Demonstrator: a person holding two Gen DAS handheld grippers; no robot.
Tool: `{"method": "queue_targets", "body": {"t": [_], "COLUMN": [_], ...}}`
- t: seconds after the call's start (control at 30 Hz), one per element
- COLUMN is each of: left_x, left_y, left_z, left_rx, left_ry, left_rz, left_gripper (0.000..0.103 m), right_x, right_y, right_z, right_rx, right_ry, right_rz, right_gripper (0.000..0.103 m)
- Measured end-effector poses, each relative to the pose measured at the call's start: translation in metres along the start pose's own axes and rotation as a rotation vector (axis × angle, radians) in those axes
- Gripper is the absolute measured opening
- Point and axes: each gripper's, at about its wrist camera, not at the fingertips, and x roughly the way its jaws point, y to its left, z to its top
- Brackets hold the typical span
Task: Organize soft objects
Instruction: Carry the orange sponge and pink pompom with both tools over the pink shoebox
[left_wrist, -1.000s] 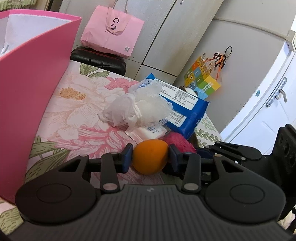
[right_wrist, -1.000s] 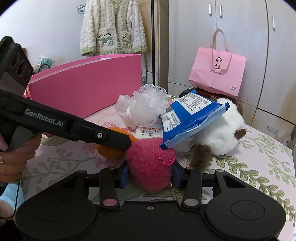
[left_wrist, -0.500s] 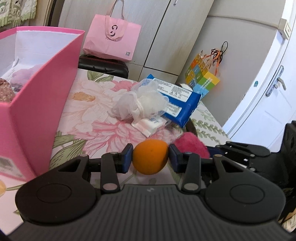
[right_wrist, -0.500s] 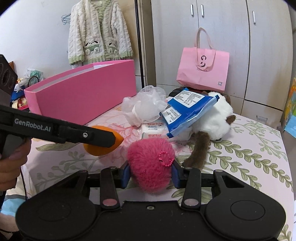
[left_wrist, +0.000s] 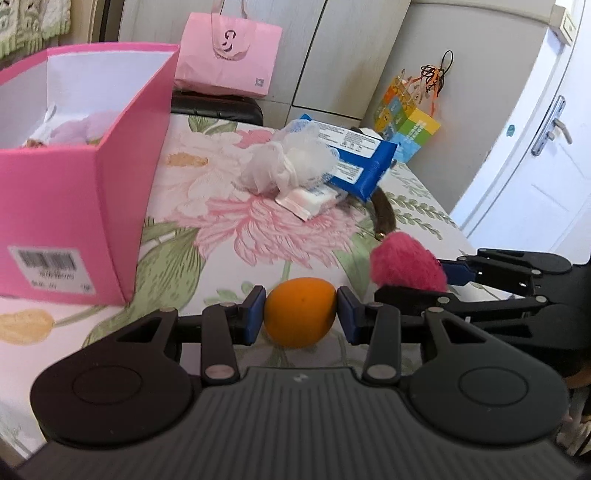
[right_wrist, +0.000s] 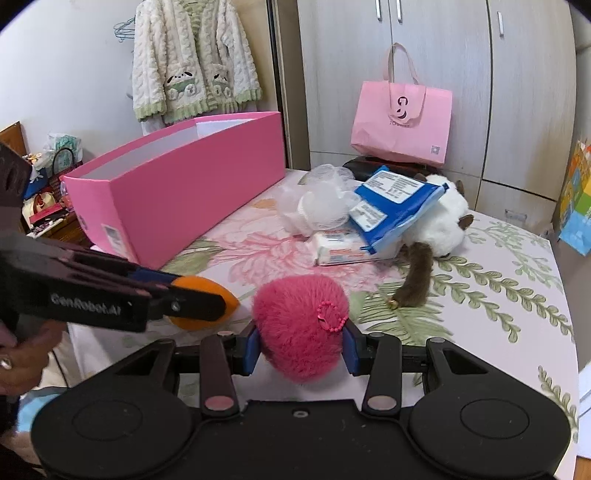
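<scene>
Pinching an orange ball (left_wrist: 300, 317) in the left gripper (left_wrist: 301, 316) and a pink pompom (right_wrist: 300, 328) in the right gripper (right_wrist: 301, 345), a collision beside the pink box (left_wrist: 74, 206) is risked.

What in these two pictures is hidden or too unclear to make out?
- Pink box contents: the left view shows only blurred pale shapes behind its near wall; in the right view its side hides them.
- Plush toy: the blue pack covers its head in the right view.
- Box label: print too small to read, left view.
- Orange ball: partly behind the left gripper, right view.
</scene>
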Motion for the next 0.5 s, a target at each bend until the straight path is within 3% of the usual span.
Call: {"method": "queue_targets", "body": {"t": [0.3,0.5], "left_x": [-0.036,-0.080], "left_y": [0.014,0.025], "left_z": [-0.006,-0.011], "left_rx": [0.000,0.012], "left_ry": [0.023,0.001], "left_rz": [0.016,0.057], "left_gripper": [0.041,0.041], "right_x": [-0.022,-0.031], "right_y": [0.033,0.055], "right_z": [0.001,0.002], "right_rx": [0.009,0.010], "right_ry": [0.022,0.027], "right_rz": [0.121,0.213], "right_gripper": [0.048,0.048]}}
